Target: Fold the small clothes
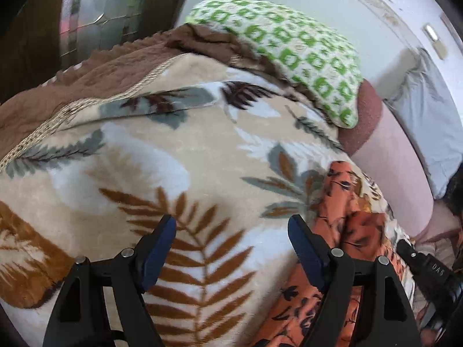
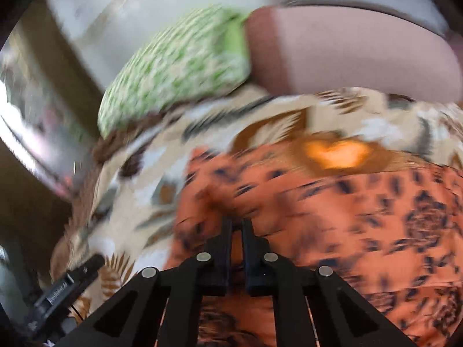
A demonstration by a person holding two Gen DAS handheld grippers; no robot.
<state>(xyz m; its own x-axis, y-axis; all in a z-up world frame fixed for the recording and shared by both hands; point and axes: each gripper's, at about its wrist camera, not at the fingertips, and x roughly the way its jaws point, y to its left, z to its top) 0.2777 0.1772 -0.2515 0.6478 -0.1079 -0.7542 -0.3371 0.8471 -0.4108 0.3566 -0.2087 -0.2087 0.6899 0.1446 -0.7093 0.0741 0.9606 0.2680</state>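
Note:
An orange garment [image 1: 356, 231] with a dark flower print lies crumpled on a beige leaf-print blanket [image 1: 173, 144]. My left gripper [image 1: 231, 225] hovers open over the blanket, and its blue pads hold nothing. The garment's edge lies just right of its right finger. In the blurred right wrist view the orange garment [image 2: 361, 217] fills the lower right. My right gripper [image 2: 237, 225] is shut, its fingers nearly together with a bunched fold of orange cloth pinched at the tips. The right gripper's black body [image 1: 419, 263] shows at the left wrist view's right edge.
A green-and-white patterned pillow [image 1: 289, 43] rests at the blanket's far end, next to a pink cushion [image 1: 390, 173] and a grey pillow [image 1: 428, 115]. A brown quilt edge [image 1: 101, 75] lies at the far left. A white wall stands behind.

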